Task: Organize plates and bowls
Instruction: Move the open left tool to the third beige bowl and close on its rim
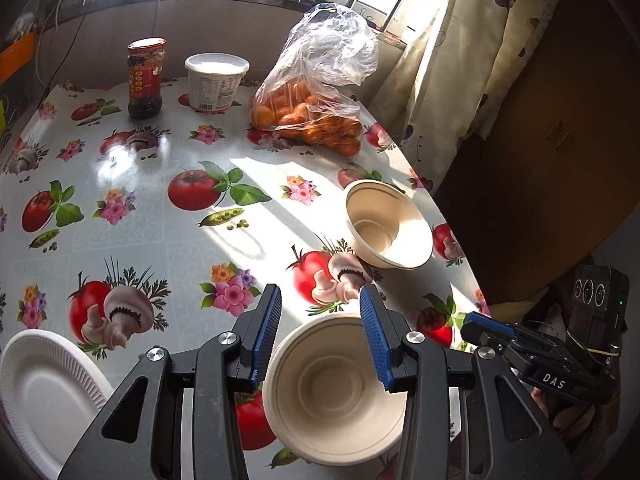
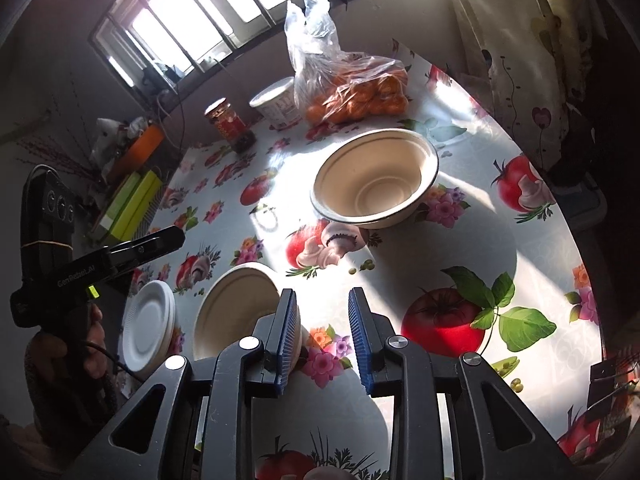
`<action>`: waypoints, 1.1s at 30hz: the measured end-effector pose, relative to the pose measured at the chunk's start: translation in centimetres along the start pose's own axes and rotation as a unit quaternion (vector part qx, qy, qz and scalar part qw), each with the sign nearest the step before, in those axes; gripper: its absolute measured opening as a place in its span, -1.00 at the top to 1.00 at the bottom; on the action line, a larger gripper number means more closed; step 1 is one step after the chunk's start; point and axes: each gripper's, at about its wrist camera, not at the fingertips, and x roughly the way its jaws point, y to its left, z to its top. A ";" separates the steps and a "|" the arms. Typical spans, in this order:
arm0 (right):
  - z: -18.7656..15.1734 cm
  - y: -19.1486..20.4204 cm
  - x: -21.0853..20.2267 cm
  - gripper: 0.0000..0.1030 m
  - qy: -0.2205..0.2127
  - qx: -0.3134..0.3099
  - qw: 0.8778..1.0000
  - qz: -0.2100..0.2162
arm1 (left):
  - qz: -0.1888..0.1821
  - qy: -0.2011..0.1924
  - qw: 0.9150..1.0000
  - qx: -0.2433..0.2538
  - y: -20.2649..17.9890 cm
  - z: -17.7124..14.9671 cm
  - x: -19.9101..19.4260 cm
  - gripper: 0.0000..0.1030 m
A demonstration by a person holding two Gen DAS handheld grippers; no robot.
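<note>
A beige paper bowl (image 1: pixel 336 388) (image 2: pixel 234 312) sits on the tomato-print table near its front edge. My left gripper (image 1: pixel 319 290) hangs open just above it; its right pad overlaps the bowl's inside in the picture, and nothing is pinched. In the right wrist view the left gripper (image 2: pixel 176 236) is up and left of that bowl. My right gripper (image 2: pixel 323 292) (image 1: pixel 470 320) is open just right of the bowl, with only tablecloth between its pads. A second beige bowl (image 1: pixel 388 224) (image 2: pixel 376 176) stands farther back. A stack of white plates (image 1: pixel 44 392) (image 2: pixel 150 328) lies at the left.
At the back stand a plastic bag of oranges (image 1: pixel 316 120), a white tub (image 1: pixel 216 80) and a dark sauce jar (image 1: pixel 146 80). The table's right edge (image 1: pixel 460 248) runs close to the far bowl, with a curtain (image 1: pixel 460 80) beyond. A hand (image 2: pixel 64 344) holds the left gripper.
</note>
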 end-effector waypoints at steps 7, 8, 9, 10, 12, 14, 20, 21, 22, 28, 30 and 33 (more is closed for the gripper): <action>2.5 -2.1 -1.9 0.48 -0.017 -0.007 0.999 -0.033 | 0.003 0.001 1.000 0.020 -1.6 2.0 1.3 0.18; 2.8 -2.4 -2.1 0.48 -0.020 -0.009 0.999 -0.038 | 0.005 0.000 1.000 0.024 -1.9 2.2 1.5 0.18; 3.1 -2.6 -2.3 0.47 -0.021 -0.013 0.999 -0.044 | 0.007 -0.001 1.000 0.029 -2.2 2.5 1.8 0.18; 3.4 -2.9 -2.3 0.46 -0.021 -0.016 0.998 -0.052 | 0.009 -0.001 0.999 0.031 -2.3 2.7 2.1 0.18; 4.0 -3.6 -2.1 0.43 -0.023 -0.018 0.997 -0.068 | 0.013 0.005 0.999 0.033 -2.7 3.1 3.0 0.18; 4.5 -4.2 -1.6 0.43 -0.021 -0.019 0.997 -0.076 | 0.017 0.011 0.999 0.035 -3.0 3.6 3.9 0.18; 6.0 -5.2 0.2 0.43 -0.015 -0.035 0.995 -0.097 | 0.029 0.027 0.998 0.038 -3.3 4.9 6.6 0.18; 6.3 -5.3 0.6 0.43 -0.012 -0.035 0.995 -0.095 | 0.031 0.029 0.998 0.043 -3.5 5.1 7.0 0.18; 6.6 -5.5 0.9 0.43 -0.010 -0.035 0.995 -0.096 | 0.033 0.033 0.998 0.048 -3.6 5.3 7.4 0.18; 7.9 -6.1 3.2 0.43 0.001 -0.030 0.995 -0.091 | 0.048 0.053 0.996 0.057 -4.0 6.2 9.9 0.18; 8.1 -6.1 4.1 0.43 0.008 -0.031 0.995 -0.091 | 0.054 0.060 0.995 0.053 -3.8 6.4 10.6 0.18; 8.3 -6.2 5.1 0.43 0.016 -0.031 0.995 -0.092 | 0.060 0.067 0.995 0.054 -3.8 6.6 11.4 0.18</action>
